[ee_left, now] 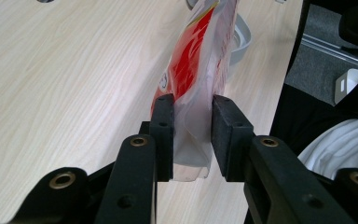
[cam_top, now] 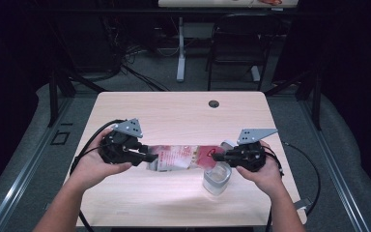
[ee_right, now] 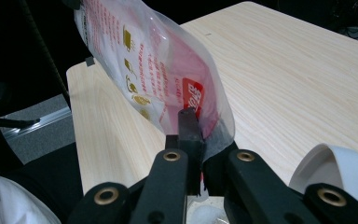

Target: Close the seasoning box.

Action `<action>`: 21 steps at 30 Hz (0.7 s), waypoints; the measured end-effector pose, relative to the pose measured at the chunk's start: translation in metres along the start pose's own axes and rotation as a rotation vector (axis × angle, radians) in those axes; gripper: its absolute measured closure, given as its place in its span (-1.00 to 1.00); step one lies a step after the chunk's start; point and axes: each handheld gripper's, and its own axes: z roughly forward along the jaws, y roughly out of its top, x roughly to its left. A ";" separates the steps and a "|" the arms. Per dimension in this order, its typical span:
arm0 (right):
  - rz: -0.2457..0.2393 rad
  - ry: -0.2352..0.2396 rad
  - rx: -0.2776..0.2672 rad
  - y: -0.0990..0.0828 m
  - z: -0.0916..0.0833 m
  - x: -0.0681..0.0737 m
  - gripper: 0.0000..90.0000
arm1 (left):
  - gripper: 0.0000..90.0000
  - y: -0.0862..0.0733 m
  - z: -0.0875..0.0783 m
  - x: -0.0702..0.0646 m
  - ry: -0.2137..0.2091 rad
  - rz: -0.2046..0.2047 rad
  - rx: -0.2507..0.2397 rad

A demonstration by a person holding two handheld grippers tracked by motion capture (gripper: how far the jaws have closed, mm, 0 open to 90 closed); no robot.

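Dark room, grey carpet, a black chair (cam_top: 235, 41) and a white table leg (cam_top: 180, 48) at the top of the high view, cables on the floor behind. In the middle sits a light wood table (cam_top: 183, 108) with a small round hole (cam_top: 213, 104) near its far edge.

Both grippers are holding the same red and clear plastic pouch (cam_top: 183, 157), stretched sideways between them just below the centre of the frame, lifted off the tabletop. The left gripper (cam_top: 147, 157) is at centre left; in the left gripper view its jaws stand partway open with the pads clamped on the pouch's pale end (ee_left: 191, 140), and the bag runs off toward the top of the frame. The right gripper (cam_top: 217, 156) is at centre right, jaws squeezed nearly together on the other end, right by the red label (ee_right: 193, 100).

A clear plastic container (cam_top: 217, 178) sits on the table directly under the right gripper, lower right of centre, with a white lid (ee_right: 328, 170) next to it.
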 end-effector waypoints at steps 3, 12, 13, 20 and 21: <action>-0.001 -0.004 0.003 0.000 -0.001 0.000 0.97 | 0.60 0.002 0.000 -0.001 0.003 0.000 -0.004; 0.000 -0.019 -0.001 -0.001 -0.003 -0.002 0.97 | 0.62 0.008 0.000 -0.001 0.004 0.007 -0.009; 0.003 -0.019 -0.004 -0.001 -0.003 -0.002 0.97 | 0.62 0.008 0.000 -0.001 0.007 0.007 -0.011; 0.007 -0.022 -0.009 -0.002 -0.007 -0.004 0.96 | 0.62 0.013 0.001 -0.003 0.005 0.015 -0.019; 0.008 -0.023 -0.010 -0.002 -0.007 -0.004 0.96 | 0.62 0.013 0.000 -0.003 0.004 0.014 -0.018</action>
